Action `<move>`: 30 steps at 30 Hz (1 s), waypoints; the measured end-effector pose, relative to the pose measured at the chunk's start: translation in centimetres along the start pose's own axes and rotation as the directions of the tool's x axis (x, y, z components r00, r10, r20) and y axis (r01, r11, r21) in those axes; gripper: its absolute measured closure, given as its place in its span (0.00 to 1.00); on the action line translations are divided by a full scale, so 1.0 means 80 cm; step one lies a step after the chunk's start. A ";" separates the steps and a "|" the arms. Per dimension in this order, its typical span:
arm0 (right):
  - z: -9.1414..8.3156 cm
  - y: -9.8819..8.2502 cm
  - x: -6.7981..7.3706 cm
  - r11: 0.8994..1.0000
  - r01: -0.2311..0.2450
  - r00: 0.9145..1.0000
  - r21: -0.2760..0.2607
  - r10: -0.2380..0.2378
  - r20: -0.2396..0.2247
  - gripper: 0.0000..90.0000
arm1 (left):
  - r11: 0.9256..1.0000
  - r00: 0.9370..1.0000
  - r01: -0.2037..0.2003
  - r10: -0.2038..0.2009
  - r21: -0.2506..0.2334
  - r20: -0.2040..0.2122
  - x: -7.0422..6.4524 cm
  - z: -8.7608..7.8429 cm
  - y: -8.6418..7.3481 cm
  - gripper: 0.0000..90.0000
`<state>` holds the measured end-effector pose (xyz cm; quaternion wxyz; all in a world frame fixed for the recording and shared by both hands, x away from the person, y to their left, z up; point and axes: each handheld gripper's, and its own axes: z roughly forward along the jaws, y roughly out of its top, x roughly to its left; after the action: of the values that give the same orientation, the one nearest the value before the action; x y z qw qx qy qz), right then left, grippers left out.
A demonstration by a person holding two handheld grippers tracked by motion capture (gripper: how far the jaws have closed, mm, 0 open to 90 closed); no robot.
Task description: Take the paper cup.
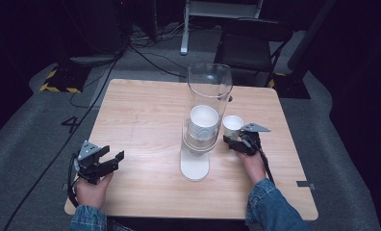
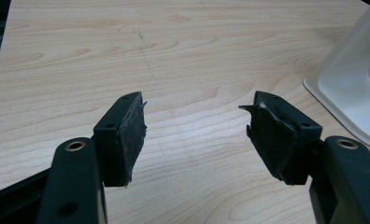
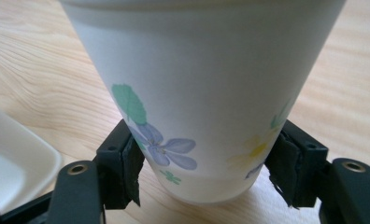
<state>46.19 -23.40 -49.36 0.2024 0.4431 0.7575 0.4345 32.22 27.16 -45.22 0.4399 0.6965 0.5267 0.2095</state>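
Cup (image 3: pixel 206 93) rim cut off at top edge; dispenser base (image 2: pixel 356 88) cropped at right.

one number can be read: a dark "4" (image 1: pixel 69 124) is marked on the grey floor (image 1: pixel 30 139), left of the wooden table (image 1: pixel 145 120) in the high view. the paper cup (image 3: pixel 197 93) has printed flowers and leaves, but no words or brand.

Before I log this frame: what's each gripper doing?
Left gripper: open, holding nothing.
Right gripper: fingers closed on the paper cup.
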 end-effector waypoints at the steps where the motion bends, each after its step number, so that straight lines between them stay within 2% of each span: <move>1: 0.002 -0.002 -0.002 1.000 -0.010 1.000 0.016 0.010 0.005 0.38 | 1.000 1.000 -0.001 0.001 0.001 -0.002 0.001 -0.001 0.000 0.40; 6: 0.008 -0.007 -0.004 0.998 -0.030 1.000 0.059 0.029 0.007 0.38 | 1.000 1.000 0.006 -0.006 0.001 -0.002 0.002 0.000 -0.001 0.40; 12: 0.008 -0.007 -0.001 0.997 -0.010 1.000 0.075 0.009 0.006 0.38 | 1.000 1.000 0.004 -0.004 0.003 0.001 0.002 0.001 0.000 0.40; 17: 0.009 -0.008 -0.001 0.994 -0.009 1.000 0.111 0.007 0.012 0.37 | 1.000 1.000 0.007 -0.007 0.008 0.002 0.002 0.002 0.000 0.40; 24: 0.008 -0.009 -0.002 0.992 -0.014 1.000 0.122 0.014 0.006 0.35 | 1.000 1.000 0.006 -0.006 0.008 0.002 0.002 0.004 0.001 0.40; 27: 0.008 -0.009 -0.002 0.992 -0.001 1.000 0.129 0.000 0.001 0.30 | 1.000 1.000 0.009 -0.009 0.004 0.003 0.003 0.004 0.001 0.40; 30: 0.007 -0.009 -0.001 0.990 0.033 0.999 0.140 -0.034 0.001 0.28 | 1.000 1.000 0.011 -0.011 0.008 0.005 0.003 0.005 0.002 0.40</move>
<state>46.29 -23.34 -50.26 0.1794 0.4442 0.7930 0.3763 32.67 27.21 -45.35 0.4397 0.6957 0.5304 0.2032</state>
